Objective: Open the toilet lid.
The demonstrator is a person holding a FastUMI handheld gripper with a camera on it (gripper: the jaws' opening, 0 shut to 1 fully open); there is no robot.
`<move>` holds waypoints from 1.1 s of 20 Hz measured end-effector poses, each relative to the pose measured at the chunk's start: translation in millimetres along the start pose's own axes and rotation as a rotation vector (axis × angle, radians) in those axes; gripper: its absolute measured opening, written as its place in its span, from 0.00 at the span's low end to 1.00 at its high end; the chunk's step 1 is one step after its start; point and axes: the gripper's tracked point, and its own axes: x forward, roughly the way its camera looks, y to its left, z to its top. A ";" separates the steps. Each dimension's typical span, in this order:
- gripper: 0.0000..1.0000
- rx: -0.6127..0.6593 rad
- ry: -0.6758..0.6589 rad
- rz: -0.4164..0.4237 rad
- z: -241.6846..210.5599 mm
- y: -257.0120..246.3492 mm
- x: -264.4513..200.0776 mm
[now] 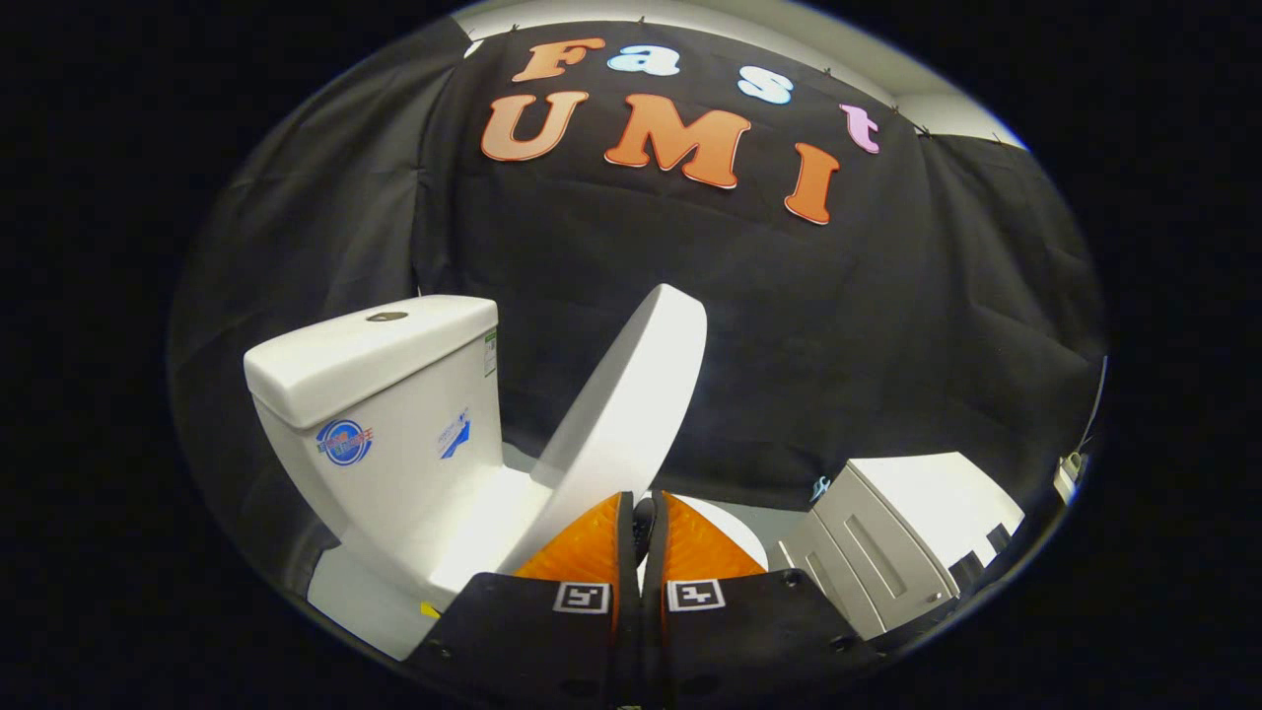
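A white toilet stands just ahead of me, its tank (pixel 380 394) off to the left of the fingers. The white lid (pixel 631 394) is lifted partway and leans back toward the tank at a steep tilt. My gripper (pixel 643 505) sits right at the lid's lower edge, fingers pressed together with only a thin dark slit between them and nothing held. The fingertips (pixel 592 537) meet the edge of the raised lid. A sliver of the white seat (pixel 735 528) peeks out beyond the right finger; the bowl is hidden behind the fingers.
A white box-like cabinet (pixel 887 537) stands to the right of the toilet, close to the right finger. Black cloth walls close in the booth behind and on both sides. A pale floor patch (pixel 360 602) lies at the toilet's foot.
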 end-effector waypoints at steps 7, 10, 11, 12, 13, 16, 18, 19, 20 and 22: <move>0.08 -0.103 -0.056 0.006 21.9 45.8 -8.4; 0.08 -0.120 -0.068 0.020 28.3 67.7 -11.6; 0.08 -0.123 -0.072 0.026 30.6 76.3 -11.1; 0.08 -0.129 -0.076 0.034 32.7 83.8 -11.8; 0.08 -0.137 -0.081 0.043 34.7 92.0 -12.2; 0.08 -0.148 -0.092 0.077 39.1 115.2 -12.6; 0.08 -0.150 -0.096 0.095 40.9 126.5 -13.7; 0.08 -0.149 -0.097 0.106 40.5 132.7 -13.1; 0.08 -0.145 -0.098 0.120 39.9 137.8 -13.5; 0.08 -0.143 -0.098 0.145 41.4 149.3 -16.2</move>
